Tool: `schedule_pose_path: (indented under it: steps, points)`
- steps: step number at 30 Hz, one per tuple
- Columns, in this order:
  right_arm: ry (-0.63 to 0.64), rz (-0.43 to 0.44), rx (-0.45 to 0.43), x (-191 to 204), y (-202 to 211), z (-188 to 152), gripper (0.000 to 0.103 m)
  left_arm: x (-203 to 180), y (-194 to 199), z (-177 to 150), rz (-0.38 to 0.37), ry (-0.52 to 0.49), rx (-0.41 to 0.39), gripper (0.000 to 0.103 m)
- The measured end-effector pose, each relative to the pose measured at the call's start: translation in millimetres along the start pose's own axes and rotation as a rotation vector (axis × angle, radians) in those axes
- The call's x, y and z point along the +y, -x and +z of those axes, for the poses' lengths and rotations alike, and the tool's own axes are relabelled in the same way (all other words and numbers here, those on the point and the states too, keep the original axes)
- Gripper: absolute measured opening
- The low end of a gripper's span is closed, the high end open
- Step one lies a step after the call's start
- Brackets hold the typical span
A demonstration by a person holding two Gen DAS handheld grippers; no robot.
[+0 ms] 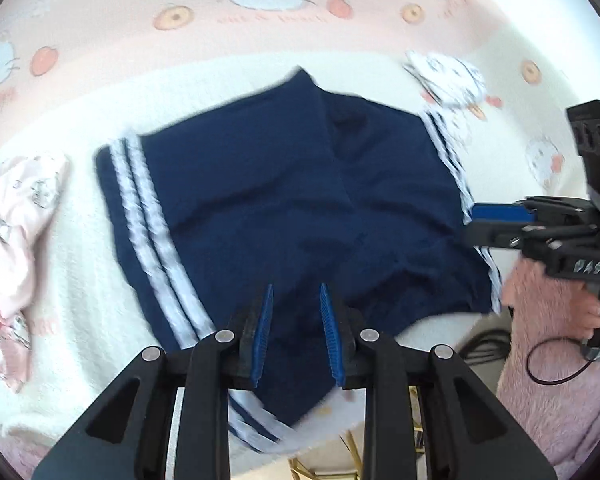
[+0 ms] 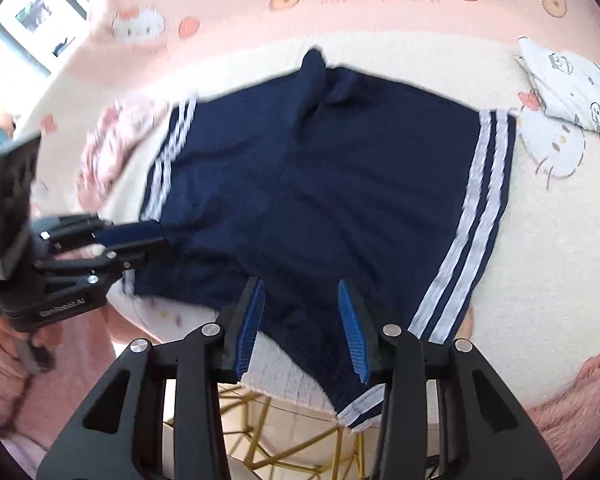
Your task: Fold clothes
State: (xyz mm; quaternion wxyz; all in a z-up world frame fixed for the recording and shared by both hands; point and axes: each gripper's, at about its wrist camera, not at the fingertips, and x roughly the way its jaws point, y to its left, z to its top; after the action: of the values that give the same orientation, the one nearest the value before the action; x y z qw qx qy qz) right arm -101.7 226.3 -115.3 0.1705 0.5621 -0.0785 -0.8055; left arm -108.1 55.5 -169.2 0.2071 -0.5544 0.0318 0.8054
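Your left claw [image 1: 296,332] stands with its jaws apart and nothing between them, hanging over the near hem of the shorts [image 1: 292,200]. Your right claw [image 2: 302,328] is likewise spread and empty, over the same near edge. The shorts lie spread on a white towel [image 1: 80,280] that covers the desk, the nearest corner hanging over the desk's front edge. Judgement: the spreading is done, no fold is visible, and all folding remains.

Materials: the shorts are navy, thin and soft, with shallow creases down the middle and two white stripes down each side. The towel is nubbly terry. Beyond it lies a pink blanket [image 1: 100,20] printed with cartoon cats. A crumpled pink printed garment [image 1: 16,232] sits beside the shorts on your left, and a folded white printed cloth [image 2: 572,84] lies at the far right.
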Motion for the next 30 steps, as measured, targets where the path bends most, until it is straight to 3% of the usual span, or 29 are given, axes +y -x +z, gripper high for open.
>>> schedule_pose_path:
  steps: [6,10,15,19,21,22,23,24,30]
  points:
    - [0.124,-0.102,-0.058,2,1,76,0.04,69,-11,39,0.152,0.141,-0.01,0.027]
    - [0.222,-0.149,-0.049,13,-30,119,0.04,113,-26,58,0.178,0.264,-0.013,0.027]
    - [0.318,-0.186,-0.002,30,-85,157,0.04,134,-44,68,0.159,0.31,-0.012,0.027]
    - [0.37,-0.198,0.045,35,-119,176,0.04,128,-50,70,0.163,0.277,-0.029,0.028]
    - [0.392,-0.165,0.067,36,-128,179,0.04,124,-48,69,0.159,0.259,-0.055,0.027]
    - [0.402,-0.146,0.071,37,-130,178,0.033,122,-47,68,0.155,0.249,-0.07,0.01]
    - [0.414,-0.134,0.063,37,-130,178,0.026,122,-45,68,0.155,0.238,-0.085,0.007]
    - [0.421,-0.119,0.049,38,-129,178,0.01,123,-43,68,0.161,0.229,-0.1,0.007]
    - [0.325,0.035,-0.088,17,-96,189,0.008,143,-30,70,0.141,0.274,-0.196,0.007]
